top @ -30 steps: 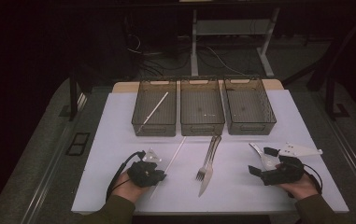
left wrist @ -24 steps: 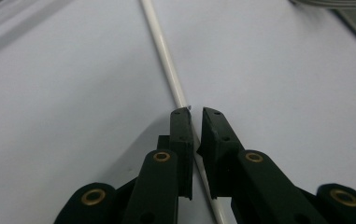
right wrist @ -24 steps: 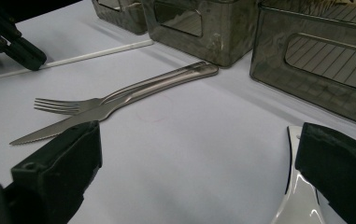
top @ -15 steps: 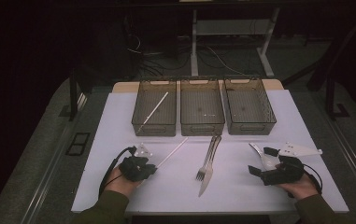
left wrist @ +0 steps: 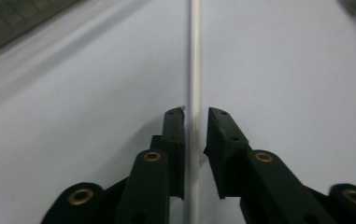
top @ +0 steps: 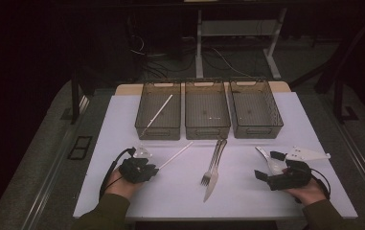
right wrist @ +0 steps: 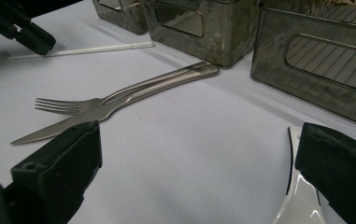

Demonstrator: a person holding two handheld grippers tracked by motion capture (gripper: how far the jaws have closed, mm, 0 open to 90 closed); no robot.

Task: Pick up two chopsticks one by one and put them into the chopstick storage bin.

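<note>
Left gripper low over the table, its fingers straddling the near end of a white chopstick. The fingers have just been opening; a thin gap seems to show on either side, so the stick looks let go, though the lens sits too close to be sure. Since a second ago the left hand has drawn back to the left along the stick, which lies flat before the left bin, where a matching stick rests. Likely a re-grip nearer the end. Right gripper idle, fingers wide, nothing held, beside a white spoon.
</note>
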